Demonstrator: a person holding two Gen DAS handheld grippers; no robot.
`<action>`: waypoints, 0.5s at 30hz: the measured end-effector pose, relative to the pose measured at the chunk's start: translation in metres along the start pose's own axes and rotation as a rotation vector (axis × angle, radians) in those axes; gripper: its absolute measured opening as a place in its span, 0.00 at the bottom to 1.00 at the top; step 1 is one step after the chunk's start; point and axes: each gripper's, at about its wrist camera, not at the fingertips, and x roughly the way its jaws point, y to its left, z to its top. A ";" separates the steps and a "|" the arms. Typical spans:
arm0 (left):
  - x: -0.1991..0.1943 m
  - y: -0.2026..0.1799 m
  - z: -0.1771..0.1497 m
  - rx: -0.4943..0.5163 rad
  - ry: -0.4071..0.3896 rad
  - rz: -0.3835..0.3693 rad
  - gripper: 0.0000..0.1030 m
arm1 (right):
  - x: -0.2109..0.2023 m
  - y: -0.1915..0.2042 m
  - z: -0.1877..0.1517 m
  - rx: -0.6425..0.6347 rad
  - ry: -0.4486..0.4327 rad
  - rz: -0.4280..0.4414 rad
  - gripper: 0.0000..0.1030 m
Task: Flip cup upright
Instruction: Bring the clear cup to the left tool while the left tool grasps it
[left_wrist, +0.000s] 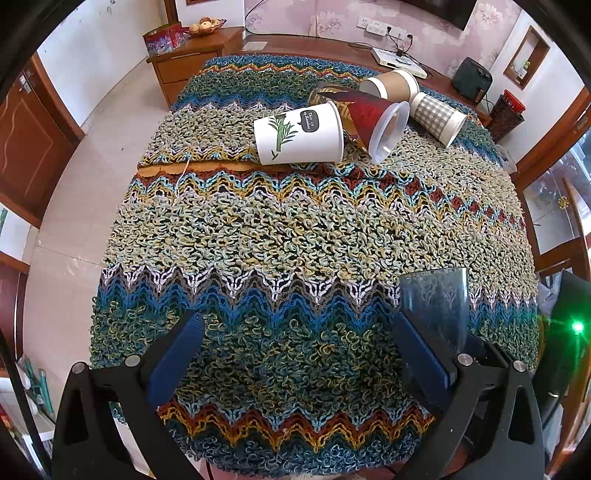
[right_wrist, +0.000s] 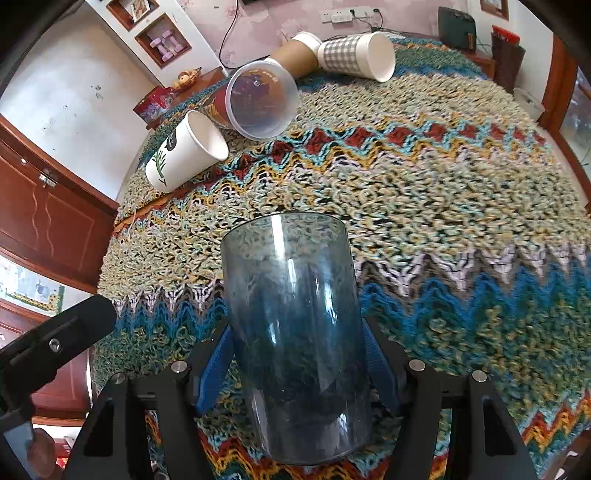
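A clear blue-tinted cup (right_wrist: 295, 332) sits between my right gripper's (right_wrist: 299, 369) blue pads, which are shut on its sides; its mouth faces away from the camera, over the knitted cloth. The same cup (left_wrist: 436, 306) shows in the left wrist view beside the right finger (left_wrist: 421, 354). My left gripper (left_wrist: 295, 354) is open and empty, low over the cloth's near part.
Several cups lie on their sides at the far end: a white bamboo-print cup (left_wrist: 299, 134), a clear plastic cup with a red inside (left_wrist: 380, 122), a brown paper cup (left_wrist: 391, 85) and a checked cup (left_wrist: 437, 118). The table (left_wrist: 295, 240) carries a zigzag knitted cloth. A wooden cabinet (left_wrist: 192, 59) stands behind.
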 end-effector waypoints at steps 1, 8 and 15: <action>0.001 0.000 0.001 -0.001 0.004 -0.001 0.99 | 0.003 0.001 0.001 -0.003 0.008 -0.003 0.66; 0.009 -0.004 0.004 0.014 0.024 -0.015 0.99 | 0.005 0.004 0.001 -0.033 0.020 0.011 0.67; 0.017 -0.016 0.007 0.043 0.060 -0.042 0.99 | -0.009 0.000 -0.006 -0.079 0.016 -0.001 0.71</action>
